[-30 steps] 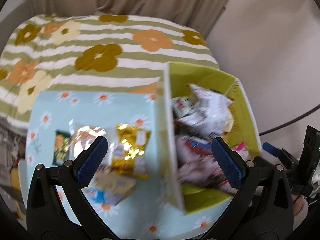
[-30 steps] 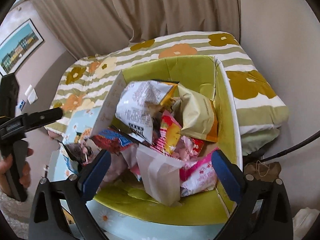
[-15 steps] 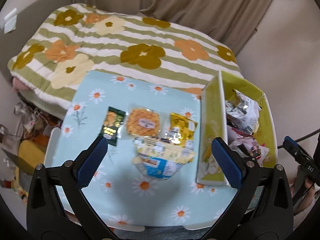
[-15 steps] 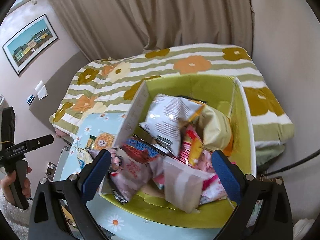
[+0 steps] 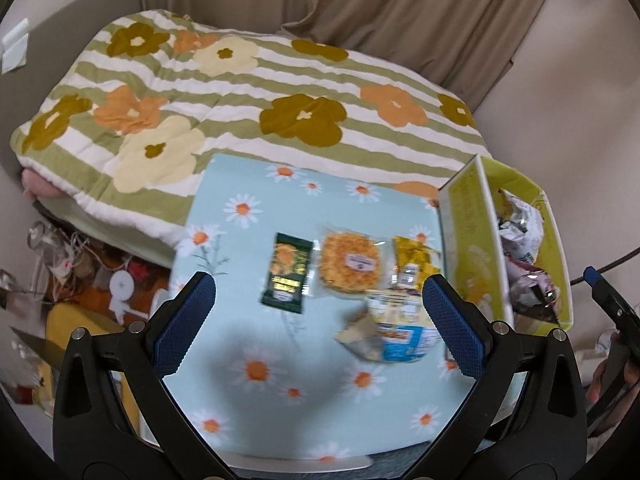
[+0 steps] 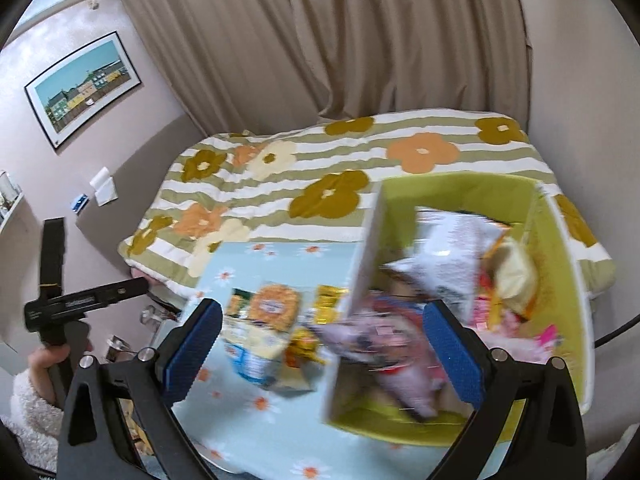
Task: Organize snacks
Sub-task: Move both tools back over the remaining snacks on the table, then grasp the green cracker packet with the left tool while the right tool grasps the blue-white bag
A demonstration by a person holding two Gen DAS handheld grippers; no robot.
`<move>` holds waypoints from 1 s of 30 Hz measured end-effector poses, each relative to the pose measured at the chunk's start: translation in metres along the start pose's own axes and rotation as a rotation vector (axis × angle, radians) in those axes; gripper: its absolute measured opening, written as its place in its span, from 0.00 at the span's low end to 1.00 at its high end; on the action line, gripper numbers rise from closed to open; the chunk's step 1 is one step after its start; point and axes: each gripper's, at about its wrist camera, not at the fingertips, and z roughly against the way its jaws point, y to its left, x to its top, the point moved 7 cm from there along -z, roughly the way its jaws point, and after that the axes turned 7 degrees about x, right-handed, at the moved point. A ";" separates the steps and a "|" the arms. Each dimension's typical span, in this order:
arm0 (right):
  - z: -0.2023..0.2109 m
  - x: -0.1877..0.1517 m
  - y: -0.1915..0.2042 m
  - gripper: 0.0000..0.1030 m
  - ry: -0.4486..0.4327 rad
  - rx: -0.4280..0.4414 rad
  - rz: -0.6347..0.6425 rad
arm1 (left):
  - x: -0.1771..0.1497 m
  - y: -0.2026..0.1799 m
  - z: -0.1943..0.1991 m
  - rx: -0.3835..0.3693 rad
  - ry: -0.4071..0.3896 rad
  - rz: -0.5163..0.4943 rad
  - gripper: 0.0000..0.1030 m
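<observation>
Left wrist view looks down on the desk (image 5: 248, 344) with its daisy cloth, and shows a dark green packet (image 5: 287, 273), a round waffle snack (image 5: 351, 262), a gold packet (image 5: 414, 260) and a blue and yellow bag (image 5: 394, 330) lying flat in a bunch. Right wrist view shows better the yellow-green box (image 6: 560, 280) full of snack bags, with a white bag (image 6: 452, 252) on top and a pink bag (image 6: 384, 344) low down. It also shows a picture (image 6: 82, 88) on the wall. The left claw (image 5: 318, 322) hangs above the desk, spread wide and holding nothing; the loose snacks lie between its fingers and a bit further on. The right claw (image 6: 324, 354) hangs over the box's near wall, spread wide and holding nothing too.
</observation>
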 end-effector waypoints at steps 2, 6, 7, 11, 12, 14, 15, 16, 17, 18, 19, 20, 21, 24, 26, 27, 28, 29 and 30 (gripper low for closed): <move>-0.011 -0.002 0.021 0.97 0.003 -0.001 0.015 | 0.003 0.013 -0.005 -0.010 0.011 -0.015 0.99; -0.036 -0.009 0.051 0.97 0.014 -0.006 0.015 | 0.005 0.032 -0.020 -0.017 0.033 -0.074 0.99; -0.044 -0.012 0.058 0.97 0.016 -0.012 0.010 | 0.005 0.035 -0.026 -0.022 0.045 -0.092 0.99; -0.074 -0.026 0.070 0.97 0.037 -0.074 -0.023 | -0.001 0.043 -0.052 -0.048 0.092 -0.161 0.99; -0.081 -0.030 0.072 0.97 0.040 -0.087 -0.036 | -0.004 0.045 -0.061 -0.055 0.107 -0.187 0.99; -0.092 -0.038 0.073 0.97 0.047 -0.110 -0.064 | -0.008 0.046 -0.075 -0.053 0.125 -0.224 0.99; -0.098 -0.043 0.073 0.97 0.050 -0.122 -0.081 | -0.010 0.046 -0.084 -0.050 0.140 -0.244 0.99; -0.105 -0.049 0.073 0.97 0.055 -0.133 -0.098 | -0.013 0.047 -0.094 -0.052 0.154 -0.264 0.99; -0.110 -0.053 0.072 0.97 0.061 -0.144 -0.113 | -0.015 0.047 -0.104 -0.050 0.163 -0.284 0.99; -0.116 -0.059 0.070 0.97 0.067 -0.162 -0.127 | -0.016 0.048 -0.109 -0.047 0.167 -0.296 0.99; -0.122 -0.065 0.068 0.97 0.075 -0.180 -0.142 | -0.017 0.048 -0.119 -0.042 0.173 -0.315 0.99; -0.125 -0.071 0.066 0.97 0.080 -0.194 -0.155 | -0.017 0.047 -0.125 -0.038 0.175 -0.327 0.99; -0.130 -0.076 0.062 0.97 0.086 -0.207 -0.170 | -0.017 0.046 -0.133 -0.034 0.177 -0.338 0.99; -0.138 -0.086 0.055 0.97 0.097 -0.227 -0.185 | -0.018 0.042 -0.157 -0.032 0.196 -0.369 0.99; -0.144 -0.091 0.049 0.97 0.111 -0.224 -0.202 | -0.020 0.038 -0.171 -0.030 0.213 -0.384 0.99; -0.146 -0.092 0.047 0.97 0.114 -0.221 -0.211 | -0.022 0.037 -0.177 -0.024 0.222 -0.391 0.99; -0.149 -0.093 0.046 0.97 0.118 -0.214 -0.215 | -0.023 0.036 -0.184 -0.011 0.230 -0.399 0.99; -0.151 -0.094 0.045 0.97 0.121 -0.216 -0.210 | -0.024 0.034 -0.188 -0.004 0.232 -0.404 0.99; -0.152 -0.094 0.044 0.97 0.124 -0.221 -0.204 | -0.025 0.032 -0.194 0.010 0.234 -0.413 0.99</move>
